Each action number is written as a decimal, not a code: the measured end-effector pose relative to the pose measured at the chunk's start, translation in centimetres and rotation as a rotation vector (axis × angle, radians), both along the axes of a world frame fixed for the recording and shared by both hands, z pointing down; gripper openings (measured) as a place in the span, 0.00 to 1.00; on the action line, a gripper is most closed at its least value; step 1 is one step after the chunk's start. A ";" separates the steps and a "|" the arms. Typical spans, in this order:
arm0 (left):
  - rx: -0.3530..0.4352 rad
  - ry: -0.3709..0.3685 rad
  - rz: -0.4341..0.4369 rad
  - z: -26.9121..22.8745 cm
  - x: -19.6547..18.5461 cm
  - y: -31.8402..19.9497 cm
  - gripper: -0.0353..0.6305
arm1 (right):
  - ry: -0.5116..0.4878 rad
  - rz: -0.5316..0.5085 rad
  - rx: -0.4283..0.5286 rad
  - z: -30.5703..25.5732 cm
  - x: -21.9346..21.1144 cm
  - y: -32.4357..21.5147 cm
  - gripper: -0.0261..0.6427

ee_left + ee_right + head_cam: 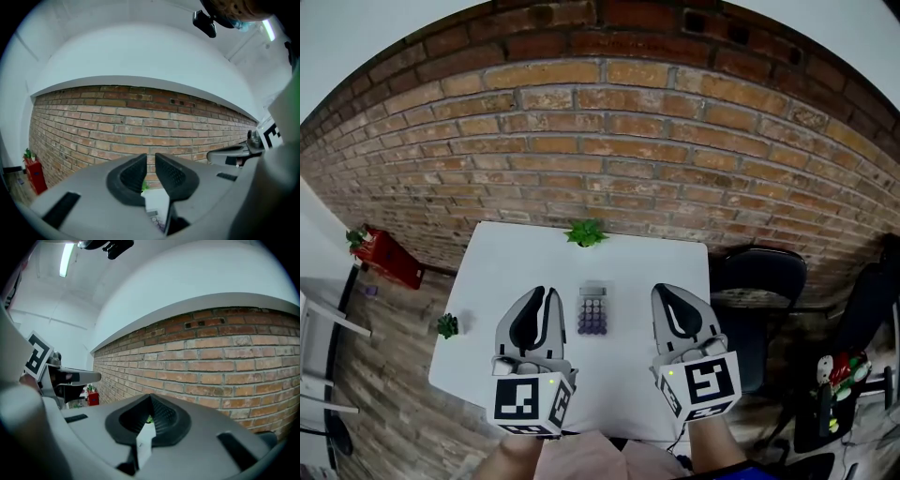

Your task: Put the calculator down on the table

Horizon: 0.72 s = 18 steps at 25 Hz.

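The calculator, grey with purple keys, lies flat on the white table, midway between my two grippers. My left gripper hovers to its left, jaws together with nothing held. My right gripper hovers to its right, also shut and empty. In the left gripper view the left gripper points level at the brick wall, and a corner of the calculator shows below its jaws. In the right gripper view the right gripper has its tips touching, with a strip of table behind them.
A small green plant stands at the table's far edge against the brick wall. Another little plant sits at the table's left edge. A black chair stands to the right, and a red box is on the floor at the left.
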State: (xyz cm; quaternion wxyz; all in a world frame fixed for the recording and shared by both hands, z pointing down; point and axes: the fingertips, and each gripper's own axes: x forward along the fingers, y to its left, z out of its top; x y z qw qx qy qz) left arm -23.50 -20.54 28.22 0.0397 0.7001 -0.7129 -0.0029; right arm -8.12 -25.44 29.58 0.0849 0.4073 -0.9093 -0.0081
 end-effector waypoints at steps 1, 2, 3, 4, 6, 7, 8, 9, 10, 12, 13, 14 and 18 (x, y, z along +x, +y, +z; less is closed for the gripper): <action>0.000 0.000 0.001 0.0 0.1 0.1 0.15 | -0.003 -0.002 0.001 -0.1 0.0 0.1 0.03; -0.002 0.001 0.003 0.1 0.2 0.1 0.15 | -0.006 -0.003 0.001 -0.2 0.0 0.1 0.03; -0.005 0.002 0.005 0.1 0.3 0.2 0.15 | -0.008 -0.003 0.001 -0.2 0.0 0.1 0.03; -0.008 0.001 0.007 0.2 0.4 0.1 0.14 | -0.009 -0.003 0.000 -0.2 0.1 0.1 0.03; -0.013 -0.001 0.009 0.3 0.6 0.1 0.14 | -0.010 -0.004 -0.001 -0.2 0.1 0.0 0.03; -0.014 -0.002 0.010 0.4 0.7 0.1 0.15 | -0.011 -0.004 -0.001 -0.2 0.2 0.0 0.03; -0.016 -0.001 0.010 0.4 0.7 0.1 0.14 | -0.013 -0.003 -0.001 -0.2 0.2 0.0 0.04; -0.017 -0.001 0.011 0.5 0.8 0.0 0.15 | -0.015 -0.003 -0.002 -0.2 0.3 -0.1 0.04; -0.019 -0.002 0.011 0.5 0.9 0.0 0.14 | -0.016 -0.003 -0.003 -0.1 0.3 -0.1 0.04; -0.022 -0.004 0.014 0.7 1.0 -0.1 0.15 | -0.016 -0.002 -0.006 0.0 0.4 -0.2 0.04; -0.025 -0.004 0.016 0.8 1.0 -0.2 0.14 | -0.016 -0.001 -0.007 0.1 0.4 -0.3 0.04; -0.028 -0.004 0.018 0.9 1.1 -0.3 0.14 | -0.016 -0.001 -0.009 0.1 0.4 -0.4 0.04; -0.038 -0.003 0.024 1.2 1.1 -0.7 0.14 | -0.018 0.000 -0.014 0.4 0.3 -0.8 0.04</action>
